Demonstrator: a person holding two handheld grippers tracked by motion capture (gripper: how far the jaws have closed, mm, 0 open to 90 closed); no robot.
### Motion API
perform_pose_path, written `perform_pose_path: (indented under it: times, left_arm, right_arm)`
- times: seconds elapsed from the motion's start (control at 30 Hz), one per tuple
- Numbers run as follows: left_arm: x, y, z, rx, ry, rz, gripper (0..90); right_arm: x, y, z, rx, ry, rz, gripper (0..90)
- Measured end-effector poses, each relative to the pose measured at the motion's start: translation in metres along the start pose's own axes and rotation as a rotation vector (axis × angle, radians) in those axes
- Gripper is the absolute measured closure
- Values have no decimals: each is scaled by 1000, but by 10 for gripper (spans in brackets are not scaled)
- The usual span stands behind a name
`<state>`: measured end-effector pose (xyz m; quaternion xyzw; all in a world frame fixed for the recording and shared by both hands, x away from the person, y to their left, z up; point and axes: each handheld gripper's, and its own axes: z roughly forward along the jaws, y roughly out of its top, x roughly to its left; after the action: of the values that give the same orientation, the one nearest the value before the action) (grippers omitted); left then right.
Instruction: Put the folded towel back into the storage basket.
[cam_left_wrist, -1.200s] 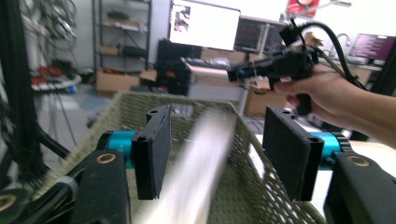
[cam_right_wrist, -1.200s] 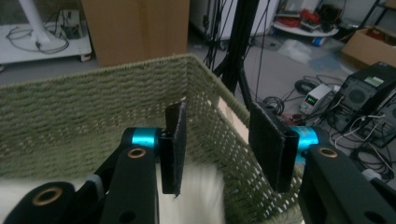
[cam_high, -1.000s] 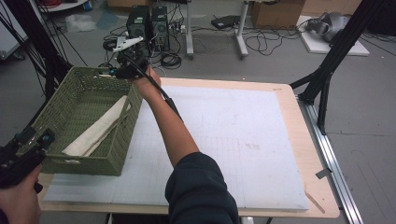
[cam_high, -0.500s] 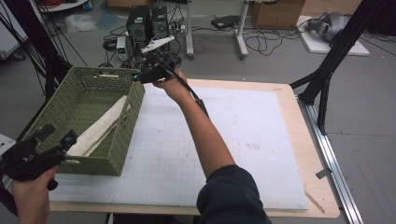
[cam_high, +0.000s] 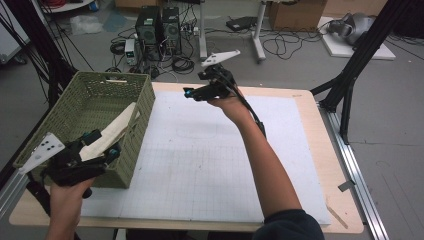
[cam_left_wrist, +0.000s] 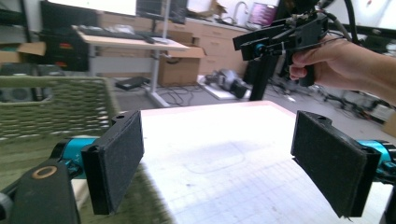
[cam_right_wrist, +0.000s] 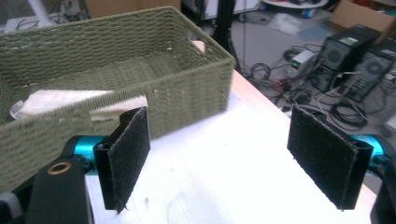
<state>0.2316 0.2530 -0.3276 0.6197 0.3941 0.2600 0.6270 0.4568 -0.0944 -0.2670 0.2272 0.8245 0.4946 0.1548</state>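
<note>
The folded cream cloth (cam_high: 116, 131) lies slantwise inside the green woven basket (cam_high: 142, 102) at the left of the desk (cam_high: 305, 107), one end propped toward the near wall; it looks light, soft and floppy, so I'd judge a pinch on a thick folded edge near its middle safest, or it will droop and unfold; the basket itself seems stiff but light and could slide; the left gripper (cam_high: 102, 150) hovers at the basket's near corner with jaws spread wide and empty; the right gripper (cam_high: 192, 93) is held up over the far side of the desk, also gaping and empty; half a second ago it was nearer the basket's far corner, and the left one lower and further left.
</note>
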Motion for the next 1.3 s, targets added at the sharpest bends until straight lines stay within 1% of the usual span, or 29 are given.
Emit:
perform_pose_path:
  times: [0.1,0.17,0.2,0.27,0.3,0.37,0.43,0.5,0.57,0.6,0.63,0.7,0.77,0.8,0.83,0.9,0.97,1.03,1.07,1.13,1.3]
  left_arm:
    - [-8,-2,11,17,-31,9,174]
    - [-13,-3,18,25,-54,18,174]
    - [-17,-4,23,29,-71,35,174]
    - [-22,-5,29,34,-91,46,175]
    - [-25,-6,32,38,-102,48,175]
    - [-30,-9,40,51,-126,53,176]
    - [-34,-12,46,63,-145,49,175]
    - [-38,-16,53,75,-167,55,174]
    - [-42,-20,60,91,-196,55,174]
    - [-43,-22,63,97,-206,57,174]
    - [-45,-24,66,99,-213,52,174]
    - [-49,-30,73,118,-229,54,172]
    - [-51,-36,80,133,-245,54,171]
    - [-53,-39,82,137,-247,56,171]
    - [-54,-43,86,142,-250,59,171]
    - [-56,-50,90,152,-266,51,171]
    - [-56,-57,94,165,-289,42,172]
    - [-56,-65,99,188,-298,46,173]
    - [-56,-68,100,196,-296,51,173]
    - [-56,-72,101,208,-294,53,174]
    - [-55,-79,103,226,-289,63,186]
  right_arm:
    - [-4,-15,-22,-11,-36,22,192]
    - [-5,-23,-33,-16,-51,29,189]
    - [-5,-28,-40,-17,-57,34,189]
    - [-6,-37,-52,-20,-73,45,187]
    - [-6,-43,-59,-24,-83,42,187]
    - [-5,-53,-71,-21,-97,59,186]
    - [-5,-63,-84,-27,-112,65,186]
    - [-4,-75,-96,-29,-141,69,185]
    - [-2,-89,-111,-23,-202,76,181]
    - [-1,-96,-118,-30,-224,83,177]
    - [0,-104,-125,-36,-238,92,175]
    - [3,-117,-137,-46,-263,103,175]
    - [6,-137,-150,-54,-286,139,174]
    - [7,-146,-156,-57,-297,140,174]
    - [9,-152,-160,-50,-304,154,173]
    - [14,-171,-169,-41,-340,157,172]
    - [18,-184,-177,-38,-365,160,172]
    - [23,-198,-185,-47,-394,172,172]
    - [27,-206,-190,-53,-398,189,172]
    - [32,-218,-197,-52,-424,192,171]
    - [42,-244,-206,-58,-439,231,171]
